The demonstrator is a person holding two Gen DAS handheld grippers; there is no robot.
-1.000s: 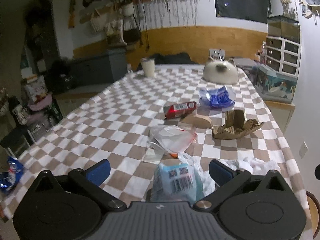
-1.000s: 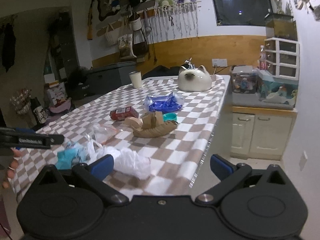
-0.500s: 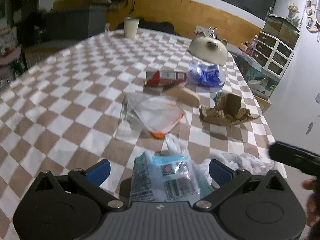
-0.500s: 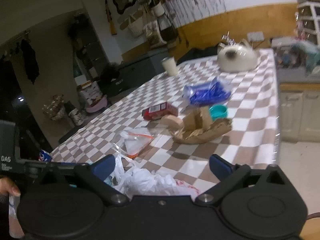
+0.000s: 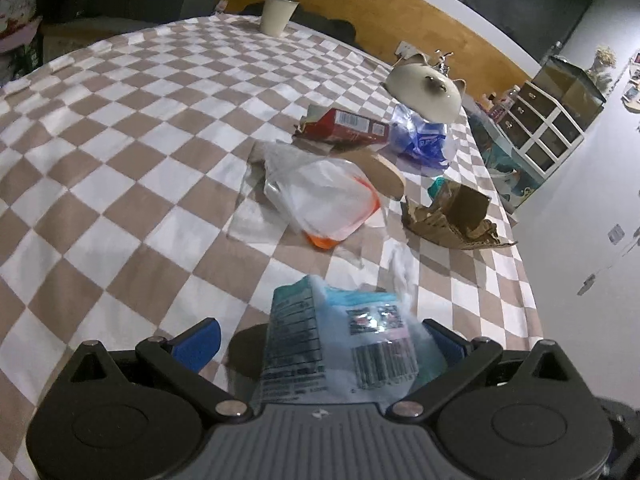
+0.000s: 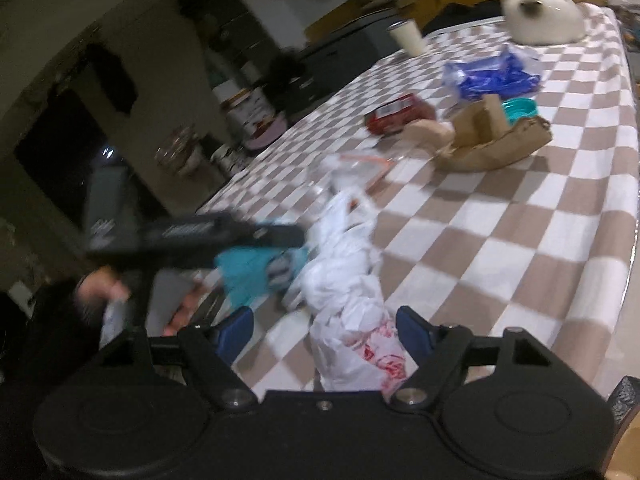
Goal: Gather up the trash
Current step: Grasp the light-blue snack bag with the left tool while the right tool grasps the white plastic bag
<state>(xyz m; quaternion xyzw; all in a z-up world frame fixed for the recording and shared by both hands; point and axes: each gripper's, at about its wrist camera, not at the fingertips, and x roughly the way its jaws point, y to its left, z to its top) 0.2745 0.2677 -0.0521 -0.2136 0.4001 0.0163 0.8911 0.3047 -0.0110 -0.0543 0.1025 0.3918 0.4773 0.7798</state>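
Note:
A teal wrapper (image 5: 340, 340) with barcodes lies on the checked tablecloth (image 5: 120, 160) between the wide-apart jaws of my left gripper (image 5: 320, 344); the left pad stands clear of it. In the right wrist view the left gripper (image 6: 224, 236) hovers over that wrapper (image 6: 248, 276). A crumpled white plastic bag (image 6: 348, 300) with red print sits between the closing jaws of my right gripper (image 6: 326, 332); a gap shows on its left side. Further off lie a clear zip bag (image 5: 320, 200), a red box (image 5: 348, 126), a blue bag (image 5: 420, 140) and crumpled brown paper (image 5: 452, 220).
A cat-shaped white object (image 5: 424, 92) and a pale cup (image 5: 278, 14) stand at the far end. A teal lid (image 6: 520, 108) lies behind the brown paper. The table's right edge (image 6: 632, 240) drops off beside the white bag. A hand (image 6: 100, 284) holds the left gripper.
Both grippers dropped and tilted down toward the table. The left closed in over the teal wrapper. The right swung left over the white bag and its jaws narrowed.

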